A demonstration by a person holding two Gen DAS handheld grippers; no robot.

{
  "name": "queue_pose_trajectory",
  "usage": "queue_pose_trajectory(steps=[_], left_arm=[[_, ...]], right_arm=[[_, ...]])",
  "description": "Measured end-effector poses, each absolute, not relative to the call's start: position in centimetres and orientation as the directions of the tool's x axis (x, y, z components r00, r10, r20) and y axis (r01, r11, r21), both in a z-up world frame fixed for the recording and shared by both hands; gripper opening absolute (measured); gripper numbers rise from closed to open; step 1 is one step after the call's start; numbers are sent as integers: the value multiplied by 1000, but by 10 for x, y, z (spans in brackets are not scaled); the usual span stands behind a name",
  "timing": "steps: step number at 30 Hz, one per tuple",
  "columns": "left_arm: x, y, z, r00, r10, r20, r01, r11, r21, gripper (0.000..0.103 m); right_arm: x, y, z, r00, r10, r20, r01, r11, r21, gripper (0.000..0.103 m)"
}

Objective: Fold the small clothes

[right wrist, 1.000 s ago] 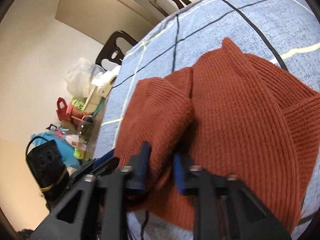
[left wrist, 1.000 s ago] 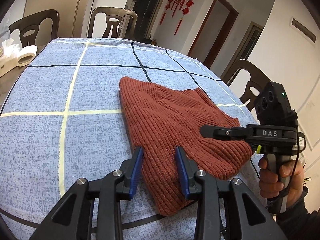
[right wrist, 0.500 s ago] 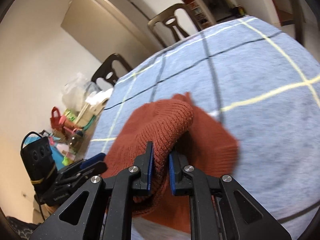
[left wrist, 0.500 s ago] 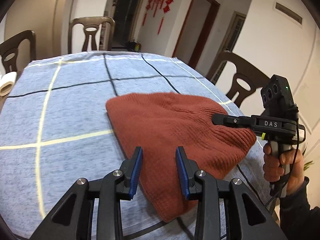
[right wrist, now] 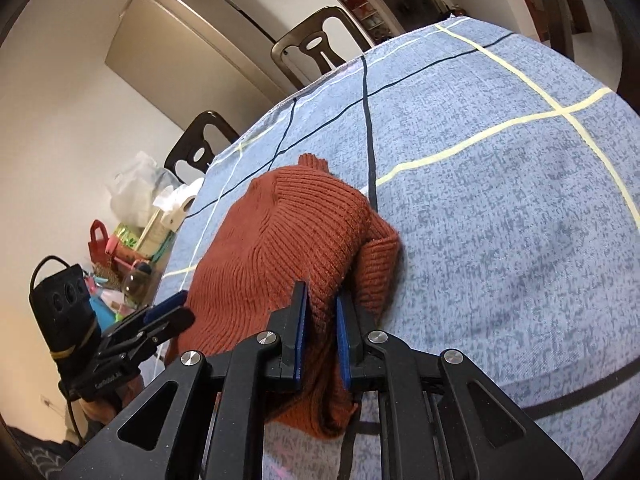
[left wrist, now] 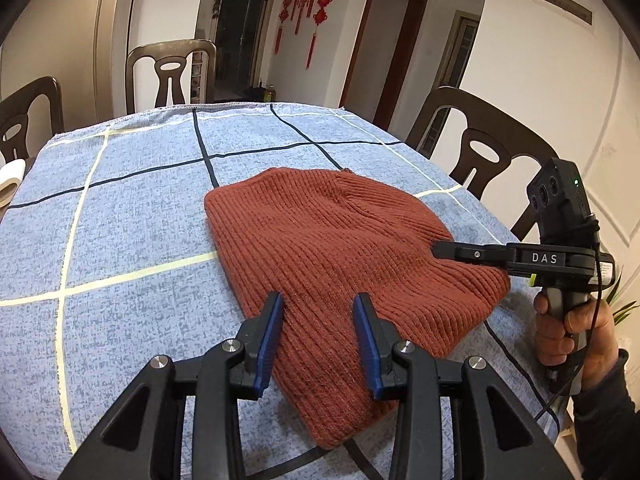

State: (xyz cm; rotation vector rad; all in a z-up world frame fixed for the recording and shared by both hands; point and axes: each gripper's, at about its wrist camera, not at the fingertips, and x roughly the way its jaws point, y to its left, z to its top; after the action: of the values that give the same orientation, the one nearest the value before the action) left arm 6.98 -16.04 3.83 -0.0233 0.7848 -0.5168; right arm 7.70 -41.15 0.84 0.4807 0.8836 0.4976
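Rust-red rib-knit sweater (left wrist: 336, 252). Tablecloth (left wrist: 132, 216) mottled blue-grey w/ grid of dark navy + pale yellow lines. Left gripper (left wrist: 318, 340) black, blue pads; right gripper (right wrist: 322, 334) same, white "DAS" lettering. Chairs (left wrist: 170, 74) dark brown. Red knot hangings (left wrist: 308, 4) at 12 o'clock. Walls white.

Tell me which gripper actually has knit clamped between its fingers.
The right gripper: its fingers pinch a fold of the rust-red knit garment. The left gripper is opening, nothing pinched.
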Motion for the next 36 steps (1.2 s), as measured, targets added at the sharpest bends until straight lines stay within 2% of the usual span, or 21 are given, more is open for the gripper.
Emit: queue_pose_trajectory(steps=[5, 11, 15, 22, 27, 31, 34, 36], left_arm=[[70, -157, 45, 579, -455, -677, 435, 874, -216, 39], [67, -158, 60, 595, -481, -644, 461, 861, -218, 39], [65, -168, 44, 565, -482, -670, 475, 854, -213, 39], [61, -166, 43, 566, -491, -662, 490, 846, -209, 39], [82, -159, 55, 590, -476, -652, 427, 870, -249, 39], [99, -165, 43, 574, -470, -670, 408, 874, -263, 39], [91, -173, 34, 600, -439, -669, 424, 883, -199, 39], [86, -177, 34, 614, -418, -669, 427, 889, -163, 39]], right_arm=[[69, -407, 23, 561, 539, -629, -224, 830, 511, 14], [40, -393, 56, 602, 538, -590, -342, 841, 418, 14], [37, -380, 29, 552, 486, -677, -333, 874, 355, 13], [23, -389, 19, 591, 434, -680, -300, 901, 314, 12], [20, -385, 19, 606, 412, -681, -294, 911, 290, 13], [18, -385, 19, 607, 410, -681, -293, 912, 288, 13], [16, -385, 21, 597, 392, -700, -293, 919, 265, 24], [20, -385, 27, 590, 397, -703, -291, 917, 274, 25]])
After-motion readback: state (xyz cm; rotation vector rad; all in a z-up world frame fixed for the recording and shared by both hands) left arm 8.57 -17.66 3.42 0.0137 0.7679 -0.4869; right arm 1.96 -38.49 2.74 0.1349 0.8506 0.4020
